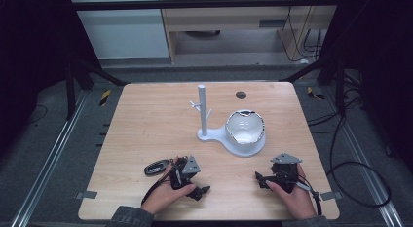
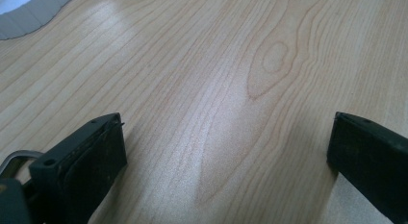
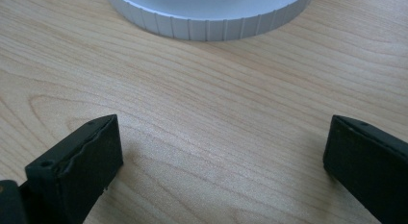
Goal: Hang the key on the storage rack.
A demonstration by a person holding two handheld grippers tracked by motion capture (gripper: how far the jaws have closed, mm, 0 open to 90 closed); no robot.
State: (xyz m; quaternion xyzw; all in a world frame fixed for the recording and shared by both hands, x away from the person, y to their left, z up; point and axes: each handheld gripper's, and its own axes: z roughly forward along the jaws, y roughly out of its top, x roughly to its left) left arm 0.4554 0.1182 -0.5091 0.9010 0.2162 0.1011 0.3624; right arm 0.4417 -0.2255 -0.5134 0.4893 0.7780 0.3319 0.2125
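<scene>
Grippers are seen low at the near edge of the light wooden table (image 1: 146, 115) in the high view, one in each of the person's hands. The left gripper (image 1: 186, 169) is parked just beside a small black car key fob (image 1: 156, 167), which lies flat on the wood to the gripper's left, its long axis running roughly left to right with a slight tilt. The right gripper (image 1: 277, 174) is held well apart from the fob, below the white stand base with its dish and upright pegged post (image 1: 234, 132), so the left hand is judged by far the nearer for a pick. Over to the left gripper view: the two black jaws are spread wide with bare wood grain between them and nothing pinched; a pale corner of the white base (image 2: 19, 12) is caught at the top left, and a metal loop at the lower left edge cannot be identified with certainty. In the right gripper view, the jaws are likewise spread, nothing gripped, and the ribbed rim of the white base (image 3: 207, 22) is faced straight ahead across open wood.
</scene>
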